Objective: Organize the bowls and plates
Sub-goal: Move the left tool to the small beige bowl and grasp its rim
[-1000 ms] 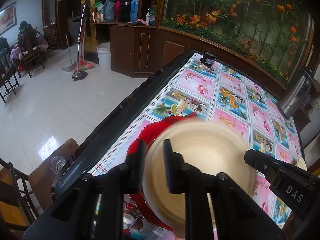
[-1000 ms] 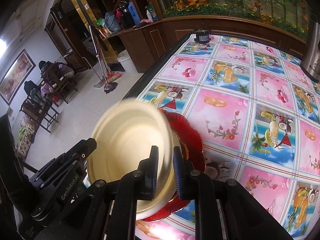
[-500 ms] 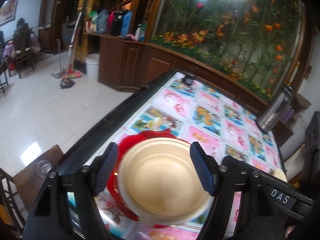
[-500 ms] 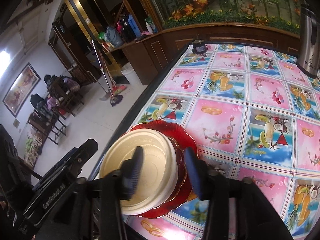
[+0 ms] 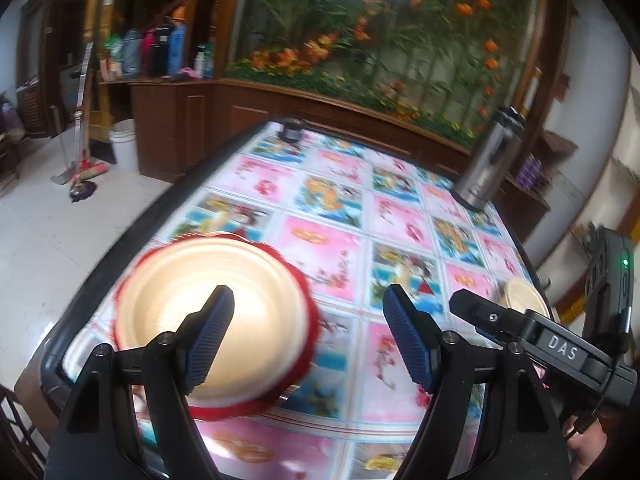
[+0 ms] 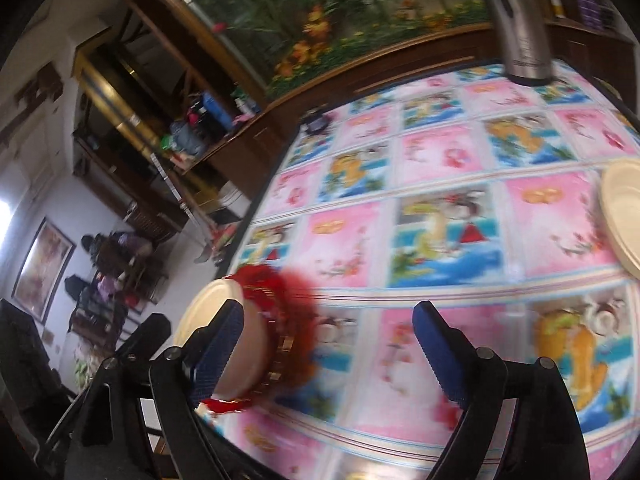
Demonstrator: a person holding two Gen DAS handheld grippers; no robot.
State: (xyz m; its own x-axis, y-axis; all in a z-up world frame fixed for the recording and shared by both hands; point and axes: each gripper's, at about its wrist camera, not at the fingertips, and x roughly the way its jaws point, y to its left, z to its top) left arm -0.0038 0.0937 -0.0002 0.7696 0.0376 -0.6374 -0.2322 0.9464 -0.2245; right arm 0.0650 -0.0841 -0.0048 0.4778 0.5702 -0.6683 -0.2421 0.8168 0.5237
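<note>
A cream bowl [image 5: 248, 280] sits in a scalloped red plate [image 5: 236, 408] near the table's left corner. My left gripper [image 5: 308, 334] hangs just above and in front of them. Its jaws are opening, the left pad is over the bowl, and nothing is pressed between the pads. In the right wrist view the bowl [image 6: 200, 304] and red plate [image 6: 292, 308] lie by the left finger of my right gripper [image 6: 326, 346]. Its jaws are opening wide over bare tablecloth. A second cream plate [image 6: 624, 216] lies further right on the table.
The table [image 5: 400, 224] has a pink and blue picture-tile cloth and a dark rim. A steel thermos [image 5: 488, 164] stands at the far right and a small dark object [image 5: 292, 128] at the far end. Tiled floor, a mop and chairs lie to the left.
Both grippers were shut on the cream bowl's rim a second ago. They opened and let it go into the red plate, then drew back and swung to the right.
</note>
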